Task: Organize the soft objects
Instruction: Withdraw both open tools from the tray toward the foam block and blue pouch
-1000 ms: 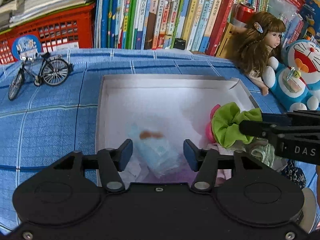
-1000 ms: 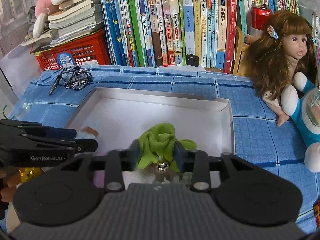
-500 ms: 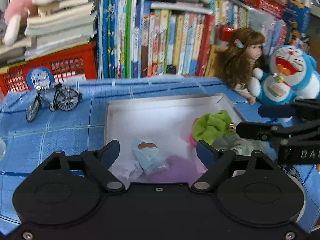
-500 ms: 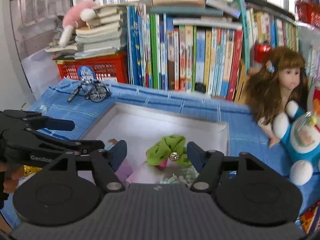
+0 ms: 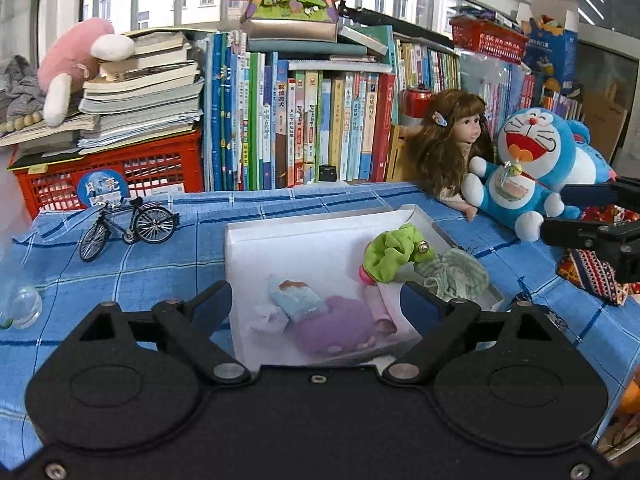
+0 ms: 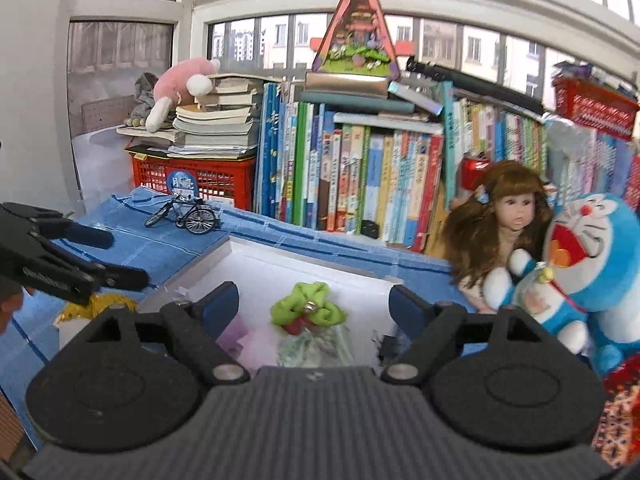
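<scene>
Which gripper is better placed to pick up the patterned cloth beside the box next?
Right, I think. The patterned cloth lies outside the white box, on its right side, below the open right gripper. The left gripper, also open, faces the box.

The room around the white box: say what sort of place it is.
Probably a child's bedroom or playroom: packed picture books, a doll and a Doraemon plush, all below a window.

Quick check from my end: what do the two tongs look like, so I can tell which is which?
Left tongs: smooth black body, blue pads on the fingers. Right tongs: ribbed dark-grey body, black linkage arms, blue pads. Both have two round discs and silver pivot screws. No cables or sleeves show.
</scene>
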`<state>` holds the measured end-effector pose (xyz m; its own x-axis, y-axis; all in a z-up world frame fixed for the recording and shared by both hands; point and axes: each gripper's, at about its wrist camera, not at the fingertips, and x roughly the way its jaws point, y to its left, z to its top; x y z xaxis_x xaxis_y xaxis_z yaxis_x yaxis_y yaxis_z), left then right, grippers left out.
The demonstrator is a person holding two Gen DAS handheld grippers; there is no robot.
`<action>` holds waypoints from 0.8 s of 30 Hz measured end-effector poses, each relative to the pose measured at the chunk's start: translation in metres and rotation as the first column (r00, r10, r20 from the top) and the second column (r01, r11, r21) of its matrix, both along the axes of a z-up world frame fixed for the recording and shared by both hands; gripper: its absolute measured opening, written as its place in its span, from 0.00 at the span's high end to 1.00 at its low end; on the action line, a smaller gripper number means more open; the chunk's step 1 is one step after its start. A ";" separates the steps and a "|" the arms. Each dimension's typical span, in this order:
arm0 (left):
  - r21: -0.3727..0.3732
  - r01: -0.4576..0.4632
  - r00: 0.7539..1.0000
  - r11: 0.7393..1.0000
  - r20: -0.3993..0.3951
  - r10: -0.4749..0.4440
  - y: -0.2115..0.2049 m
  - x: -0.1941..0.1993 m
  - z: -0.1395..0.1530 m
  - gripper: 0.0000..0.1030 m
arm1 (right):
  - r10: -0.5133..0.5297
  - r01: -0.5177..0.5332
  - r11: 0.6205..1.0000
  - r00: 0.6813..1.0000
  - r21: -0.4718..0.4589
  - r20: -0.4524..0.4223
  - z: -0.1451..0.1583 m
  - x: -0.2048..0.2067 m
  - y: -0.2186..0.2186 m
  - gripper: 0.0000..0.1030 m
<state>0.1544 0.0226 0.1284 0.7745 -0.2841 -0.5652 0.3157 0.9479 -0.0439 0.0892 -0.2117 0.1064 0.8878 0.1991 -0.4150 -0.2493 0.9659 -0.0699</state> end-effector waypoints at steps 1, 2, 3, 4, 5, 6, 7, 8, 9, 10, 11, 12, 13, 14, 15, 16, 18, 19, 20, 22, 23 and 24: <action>-0.008 -0.001 1.000 1.000 0.003 0.001 0.004 -0.005 0.001 0.12 | -0.004 0.004 1.000 1.000 0.000 0.008 0.000 -0.005 -0.003 0.12; -0.013 -0.001 1.000 1.000 0.005 0.001 0.007 -0.009 0.001 0.12 | -0.010 0.010 1.000 1.000 0.003 0.015 0.000 -0.010 -0.006 0.11; -0.018 -0.002 1.000 1.000 0.007 0.003 0.011 -0.013 0.002 0.12 | -0.015 0.015 1.000 1.000 0.007 0.021 0.000 -0.015 -0.009 0.10; -0.021 -0.003 1.000 1.000 0.012 0.004 0.014 -0.017 0.002 0.12 | -0.018 0.018 1.000 0.999 0.010 0.027 0.000 -0.020 -0.013 0.09; -0.022 -0.005 1.000 1.000 0.018 0.005 0.018 -0.021 0.003 0.12 | -0.022 0.022 1.000 0.999 0.010 0.034 -0.001 -0.024 -0.015 0.09; -0.025 -0.009 1.000 1.000 0.023 0.010 0.022 -0.024 0.003 0.11 | -0.026 0.026 1.000 0.999 0.009 0.041 -0.001 -0.028 -0.018 0.09; -0.028 -0.015 1.000 1.000 0.027 0.015 0.026 -0.029 0.004 0.11 | -0.030 0.030 1.000 0.998 0.007 0.046 -0.002 -0.032 -0.020 0.08; -0.033 -0.021 0.999 0.999 0.029 0.022 0.030 -0.033 0.003 0.11 | -0.034 0.034 0.999 0.998 0.006 0.053 -0.003 -0.035 -0.022 0.08; -0.038 -0.027 0.999 0.999 0.029 0.028 0.034 -0.036 0.003 0.11 | -0.040 0.040 0.999 0.997 0.006 0.060 -0.004 -0.039 -0.024 0.06; -0.043 -0.033 0.999 0.999 0.029 0.034 0.039 -0.040 0.002 0.11 | -0.046 0.046 0.999 0.997 0.008 0.068 -0.005 -0.044 -0.027 0.04; -0.047 -0.040 0.999 0.998 0.029 0.041 0.043 -0.045 0.001 0.10 | -0.050 0.050 0.999 0.996 0.011 0.075 -0.007 -0.047 -0.030 0.04; -0.049 -0.046 0.998 0.998 0.028 0.048 0.048 -0.049 0.000 0.11 | -0.058 0.057 0.998 0.995 0.017 0.082 -0.009 -0.051 -0.034 0.04; -0.052 -0.055 0.998 0.997 0.024 0.057 0.054 -0.053 -0.001 0.11 | -0.067 0.065 0.998 0.994 0.022 0.086 -0.011 -0.054 -0.037 0.03; -0.057 -0.066 0.998 0.996 0.018 0.067 0.059 -0.057 -0.002 0.11 | -0.077 0.075 0.997 0.993 0.024 0.087 -0.014 -0.057 -0.040 0.03; -0.064 -0.078 0.997 0.995 0.012 0.079 0.065 -0.062 -0.003 0.11 | -0.087 0.085 0.996 0.992 0.024 0.088 -0.018 -0.060 -0.043 0.02; -0.069 -0.087 0.996 0.994 0.007 0.088 0.070 -0.065 -0.005 0.11 | -0.093 0.091 0.996 0.992 0.021 0.088 -0.022 -0.064 -0.046 0.01; -0.072 -0.100 0.995 0.992 -0.001 0.101 0.079 -0.072 -0.010 0.11 | -0.101 0.101 0.995 0.992 0.013 0.081 -0.032 -0.070 -0.052 0.00; -0.070 -0.110 0.994 0.991 -0.006 0.110 0.083 -0.076 -0.013 0.11 | -0.109 0.108 0.994 0.991 0.010 0.074 -0.038 -0.072 -0.054 0.00; -0.069 -0.117 0.993 0.991 -0.010 0.116 0.086 -0.080 -0.017 0.11 | -0.116 0.116 0.993 0.991 0.006 0.066 -0.043 -0.073 -0.056 0.00; -0.070 -0.127 0.992 0.989 -0.019 0.126 0.090 -0.087 -0.024 0.11 | -0.136 0.136 0.991 0.990 -0.002 0.048 -0.055 -0.076 -0.060 0.00; -0.073 -0.134 0.991 0.988 -0.021 0.133 0.091 -0.090 -0.028 0.11 | -0.145 0.146 0.989 0.989 -0.004 0.039 -0.062 -0.077 -0.061 0.00; -0.079 -0.144 0.989 0.986 -0.025 0.143 0.093 -0.093 -0.033 0.12 | -0.156 0.156 0.988 0.987 -0.005 0.029 -0.068 -0.078 -0.063 0.00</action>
<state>0.0615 0.1158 0.0956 0.7996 -0.2158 -0.5605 0.1751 0.9764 -0.1261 0.0117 -0.2744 0.0384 0.9192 0.0544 -0.3900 -0.0935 0.9922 -0.0819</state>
